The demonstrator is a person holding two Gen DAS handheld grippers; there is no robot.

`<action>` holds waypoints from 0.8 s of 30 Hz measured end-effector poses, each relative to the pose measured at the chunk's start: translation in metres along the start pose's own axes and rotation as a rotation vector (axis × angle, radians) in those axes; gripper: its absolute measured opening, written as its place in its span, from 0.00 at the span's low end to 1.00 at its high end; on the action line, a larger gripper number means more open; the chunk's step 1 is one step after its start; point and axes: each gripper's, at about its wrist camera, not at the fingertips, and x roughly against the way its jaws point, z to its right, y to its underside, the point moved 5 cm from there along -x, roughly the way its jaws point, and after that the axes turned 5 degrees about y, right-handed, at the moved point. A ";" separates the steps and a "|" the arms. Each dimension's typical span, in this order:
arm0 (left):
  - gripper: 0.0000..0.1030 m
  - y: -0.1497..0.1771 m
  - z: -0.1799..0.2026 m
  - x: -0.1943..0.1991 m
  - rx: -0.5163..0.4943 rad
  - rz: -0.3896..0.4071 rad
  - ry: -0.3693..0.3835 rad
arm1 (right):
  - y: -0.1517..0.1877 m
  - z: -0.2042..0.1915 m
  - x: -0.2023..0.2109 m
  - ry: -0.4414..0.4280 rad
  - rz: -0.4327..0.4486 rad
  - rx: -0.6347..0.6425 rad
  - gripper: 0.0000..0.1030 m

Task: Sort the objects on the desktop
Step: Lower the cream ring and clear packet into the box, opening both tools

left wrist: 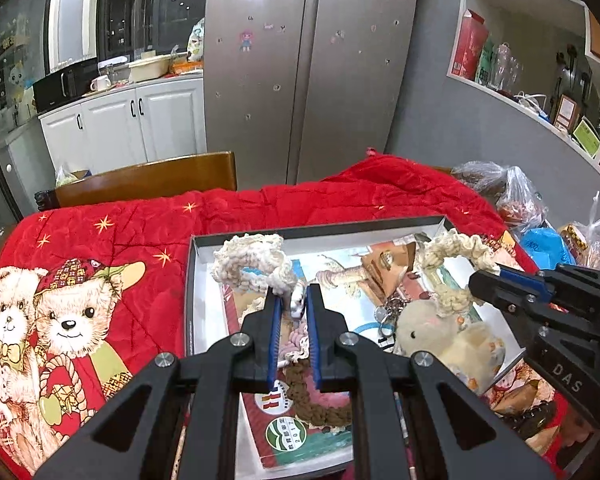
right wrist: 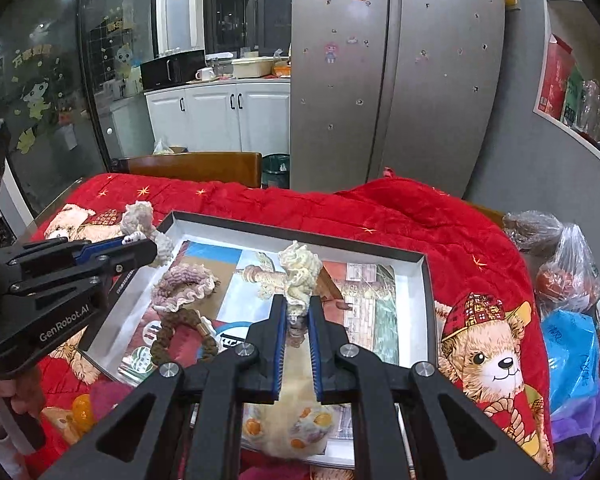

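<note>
A shallow box (left wrist: 320, 227) (right wrist: 428, 280) lined with printed sheets lies on the red bear blanket. My left gripper (left wrist: 293, 300) is shut on the metal clasp of a cream crocheted strap (left wrist: 256, 264), held over the box's left part; it also shows in the right wrist view (right wrist: 140, 220). My right gripper (right wrist: 299, 310) is shut on the cream crocheted strap (right wrist: 298, 272) (left wrist: 460, 252) of a pale plush keychain (left wrist: 448, 340) (right wrist: 288, 420) that hangs over the box. A pink crocheted loop (right wrist: 184, 280) and a brown one (right wrist: 180, 332) (left wrist: 312, 396) lie in the box.
The red blanket (left wrist: 120, 264) covers the table. Plastic bags (left wrist: 520, 200) (right wrist: 568, 280) crowd the right side. A wooden chair back (left wrist: 148, 180) stands behind the table, with a steel fridge (left wrist: 308, 72) and white cabinets beyond. Small toys (right wrist: 80, 408) lie at the near left.
</note>
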 end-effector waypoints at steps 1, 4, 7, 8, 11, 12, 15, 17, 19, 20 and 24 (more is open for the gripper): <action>0.12 0.001 -0.001 -0.001 0.002 -0.002 0.003 | 0.000 0.000 -0.001 -0.004 -0.005 0.002 0.10; 0.12 0.002 -0.003 -0.001 0.002 -0.004 0.002 | 0.000 -0.001 -0.001 -0.005 -0.007 0.006 0.10; 0.12 0.003 -0.005 -0.003 0.002 -0.011 -0.001 | 0.000 -0.001 -0.001 -0.006 -0.010 0.009 0.10; 0.12 0.004 -0.005 -0.005 0.002 -0.015 -0.002 | 0.001 -0.002 -0.002 -0.004 -0.012 0.011 0.10; 0.12 0.006 -0.005 -0.009 -0.002 -0.027 -0.004 | 0.001 -0.002 -0.004 -0.007 -0.020 0.009 0.10; 0.12 0.006 -0.004 -0.009 -0.005 -0.030 -0.001 | 0.002 -0.001 -0.004 -0.003 -0.020 0.009 0.10; 0.22 0.006 -0.002 -0.009 -0.021 -0.027 -0.001 | 0.002 0.000 -0.006 -0.014 -0.029 0.006 0.12; 0.74 0.004 -0.001 -0.006 -0.034 -0.014 -0.020 | 0.002 -0.001 -0.006 -0.027 -0.031 0.007 0.17; 0.85 0.002 0.000 -0.001 -0.043 0.021 -0.038 | 0.002 -0.001 -0.005 -0.047 -0.029 -0.009 0.40; 0.85 0.001 0.001 0.002 -0.048 0.029 -0.040 | 0.001 0.000 -0.003 -0.051 -0.022 -0.017 0.54; 0.85 -0.002 0.004 0.006 -0.062 0.028 -0.050 | -0.002 0.001 0.005 -0.010 0.012 -0.006 0.67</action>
